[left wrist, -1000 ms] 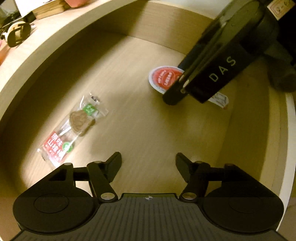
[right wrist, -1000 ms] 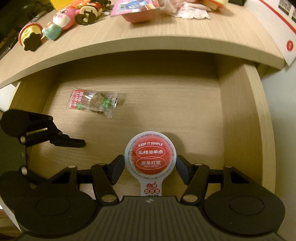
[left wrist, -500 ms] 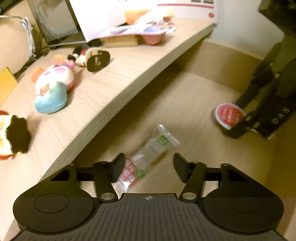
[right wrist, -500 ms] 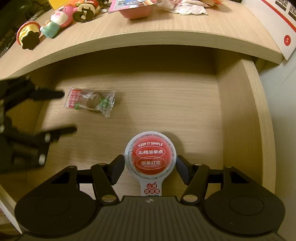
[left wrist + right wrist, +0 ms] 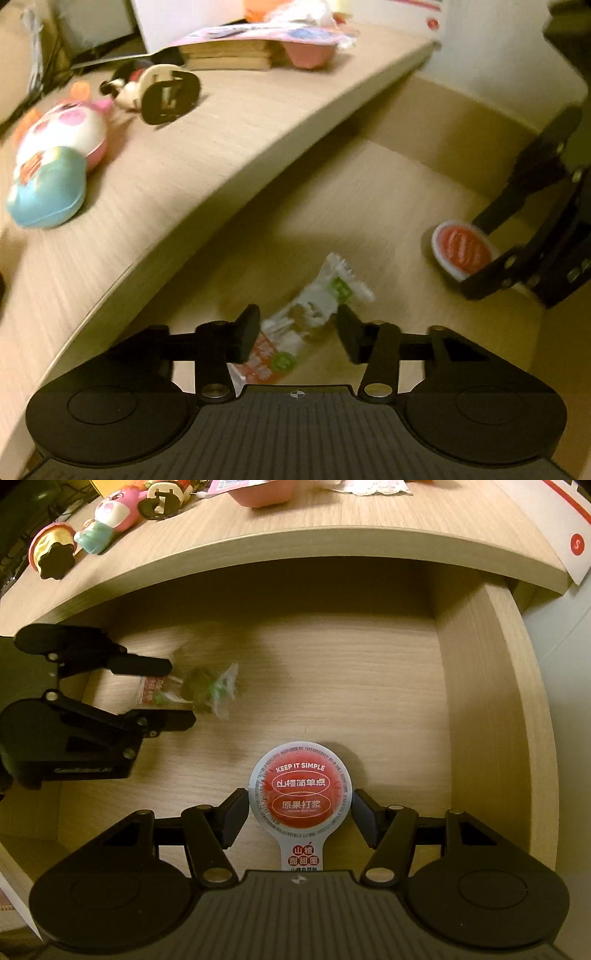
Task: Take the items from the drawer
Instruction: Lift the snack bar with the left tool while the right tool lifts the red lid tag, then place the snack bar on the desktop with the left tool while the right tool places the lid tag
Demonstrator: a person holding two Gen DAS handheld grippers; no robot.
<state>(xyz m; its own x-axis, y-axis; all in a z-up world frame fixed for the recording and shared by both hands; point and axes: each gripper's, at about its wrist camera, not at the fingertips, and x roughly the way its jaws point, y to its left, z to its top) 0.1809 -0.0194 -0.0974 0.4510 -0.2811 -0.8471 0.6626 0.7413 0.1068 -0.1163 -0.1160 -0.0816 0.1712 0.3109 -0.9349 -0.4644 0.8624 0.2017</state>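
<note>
Left gripper (image 5: 295, 334) jaws closing round crinkly, light snack packet (image 5: 314, 317) w/o pinching; grab mid-wrapper. Right gripper (image 5: 299, 812) grips stiff jelly cup (image 5: 300, 788) beside it.

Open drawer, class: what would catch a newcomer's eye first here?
The round red-lidded cup stands out first, on the drawer floor between the right gripper's fingers. Further left lies a clear snack packet, with the left gripper closing around it. Bright toy figures sit on the desktop above.

A home desk: toy figures (image 5: 107, 520), books (image 5: 225, 55) and cables (image 5: 35, 62) clutter its wooden top (image 5: 332, 542)
</note>
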